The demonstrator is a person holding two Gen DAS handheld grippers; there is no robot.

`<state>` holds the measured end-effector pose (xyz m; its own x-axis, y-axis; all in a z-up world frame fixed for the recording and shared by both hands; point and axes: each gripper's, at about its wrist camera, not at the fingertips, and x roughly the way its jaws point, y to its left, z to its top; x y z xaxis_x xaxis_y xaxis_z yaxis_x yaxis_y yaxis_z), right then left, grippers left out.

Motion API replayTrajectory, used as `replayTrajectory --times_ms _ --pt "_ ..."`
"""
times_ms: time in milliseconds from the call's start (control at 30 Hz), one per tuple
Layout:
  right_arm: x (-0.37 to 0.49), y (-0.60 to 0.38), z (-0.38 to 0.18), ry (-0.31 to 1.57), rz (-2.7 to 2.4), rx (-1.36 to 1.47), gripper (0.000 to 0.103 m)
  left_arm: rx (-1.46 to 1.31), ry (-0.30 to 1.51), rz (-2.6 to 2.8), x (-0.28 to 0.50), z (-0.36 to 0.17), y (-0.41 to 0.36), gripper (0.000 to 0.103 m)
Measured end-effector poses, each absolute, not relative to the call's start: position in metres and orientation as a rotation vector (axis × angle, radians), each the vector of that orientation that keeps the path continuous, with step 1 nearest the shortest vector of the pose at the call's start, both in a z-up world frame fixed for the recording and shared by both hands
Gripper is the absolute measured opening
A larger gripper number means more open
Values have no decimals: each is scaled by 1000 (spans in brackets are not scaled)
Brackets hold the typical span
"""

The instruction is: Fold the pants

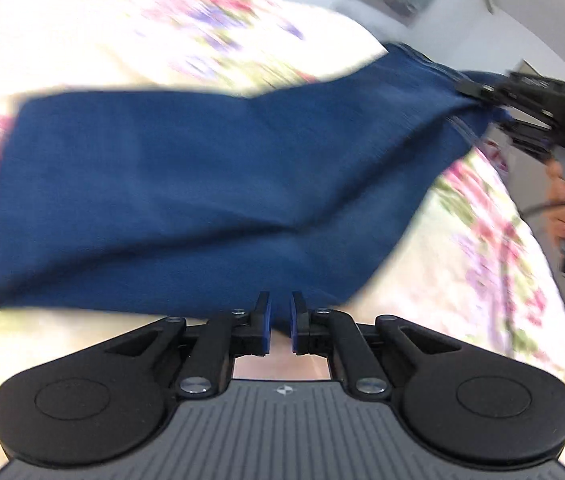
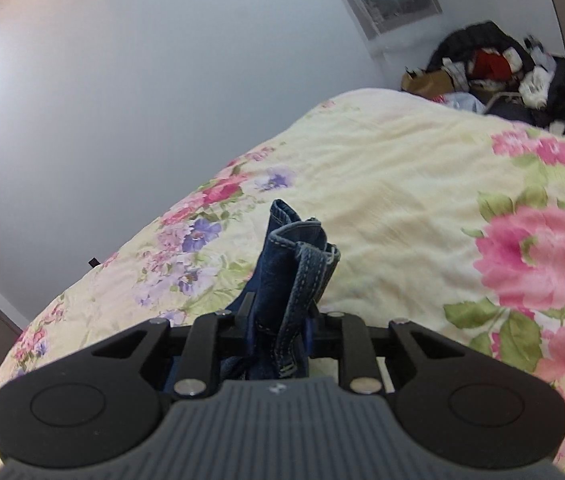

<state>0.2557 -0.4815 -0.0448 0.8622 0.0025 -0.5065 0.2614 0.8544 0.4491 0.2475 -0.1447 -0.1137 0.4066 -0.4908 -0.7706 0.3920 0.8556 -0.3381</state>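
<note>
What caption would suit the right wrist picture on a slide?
Right gripper clamps a bunched hem of blue pants above a floral bedspread.

Dark blue denim pants [image 1: 186, 184] show pale stitching. The cream bedspread [image 2: 394, 184] carries pink and purple flowers with green leaves.

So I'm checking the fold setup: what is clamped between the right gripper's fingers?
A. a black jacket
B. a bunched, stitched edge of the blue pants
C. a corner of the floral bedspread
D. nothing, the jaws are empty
B: in the right wrist view the right gripper has bunched denim of the blue pants, with pale stitching, pressed between its fingers, above the floral bedspread.
</note>
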Motion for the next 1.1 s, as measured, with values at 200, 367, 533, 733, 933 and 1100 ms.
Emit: replayTrajectory --times_ms 200,367,533,733,933,1100 --pt "265 -399 -6 482 -75 391 17 -93 916 -385 265 -78 -60 12" --pt "279 -320 2 485 19 320 17 -169 877 -262 279 -67 6 16" --pt "297 -232 -30 567 160 287 16 -256 892 -198 293 -81 60 16" --pt "304 -150 -116 818 311 233 15 -321 935 -204 289 -103 82 16" --pt "307 -143 -142 871 349 192 23 -400 937 -269 295 -110 82 27" --pt "306 -142 -128 911 417 192 45 -491 920 -318 303 -105 76 35"
